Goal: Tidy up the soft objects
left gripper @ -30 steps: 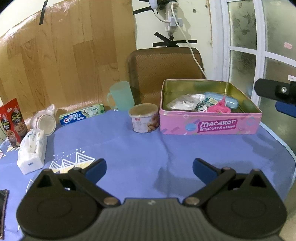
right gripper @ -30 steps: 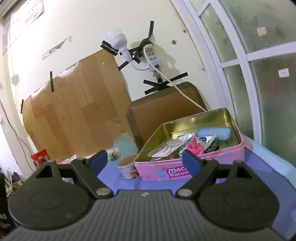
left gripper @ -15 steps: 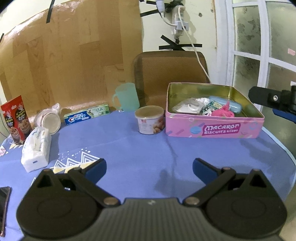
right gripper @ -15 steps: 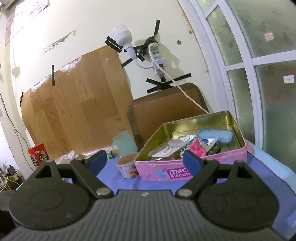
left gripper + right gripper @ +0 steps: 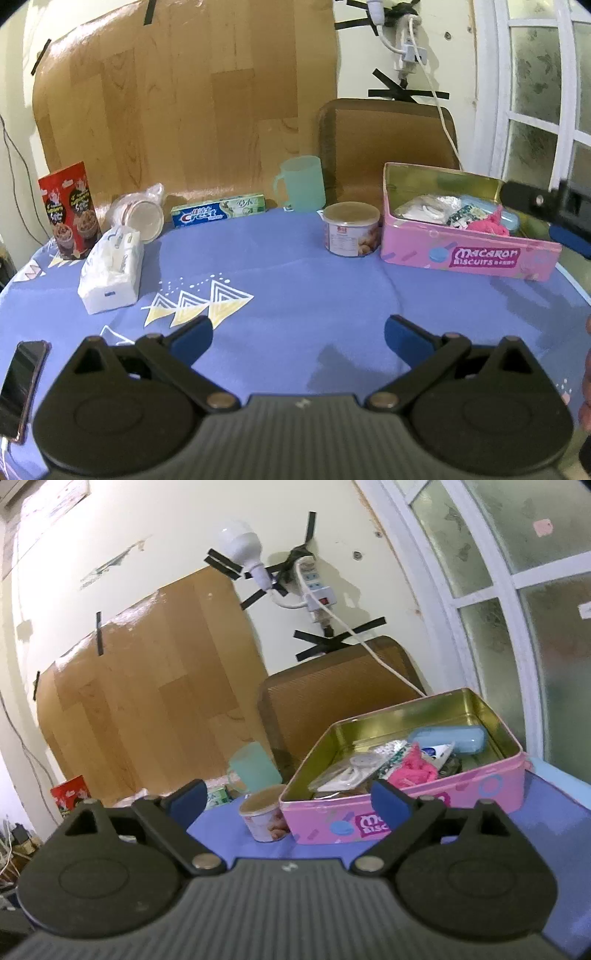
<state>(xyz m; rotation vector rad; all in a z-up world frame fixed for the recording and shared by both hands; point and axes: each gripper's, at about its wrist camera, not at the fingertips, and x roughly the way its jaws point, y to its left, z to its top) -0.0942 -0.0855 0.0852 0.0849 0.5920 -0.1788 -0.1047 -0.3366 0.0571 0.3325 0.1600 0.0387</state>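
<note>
Soft objects: a white tissue pack [image 5: 110, 271] lies on the blue tablecloth [image 5: 295, 295] at its left side, well apart from the tin; a pink ruffled soft item [image 5: 415, 770] already lies inside the tin.
Pink tin [image 5: 469, 254]: lidless, labelled "Macaron Biscuits", standing at the right side of the table, gold inside.
Tin contents: the pink item near the front wall, a clear packet with white pieces [image 5: 349, 775] to its left, a pale blue oblong case [image 5: 448, 738] along the back, and a small printed sachet [image 5: 437, 751] between them.
Small can [image 5: 351, 229]: upright just left of the tin, tan lid on, contents hidden.
Green mug [image 5: 301, 182]: upright behind the can; inside not visible.
Bagged round container [image 5: 142, 218]: tipped on its side behind the tissue pack.
Toothpaste box [image 5: 218, 214]: lying flat at the table's back edge.
Red snack box [image 5: 70, 210]: upright at far left.
Phone [image 5: 22, 384]: flat at the near left edge.
Left gripper [image 5: 297, 332]: fingers spread wide, nothing between them, above bare cloth.
Right gripper [image 5: 288, 801]: fingers spread wide, empty, facing the tin.
</note>
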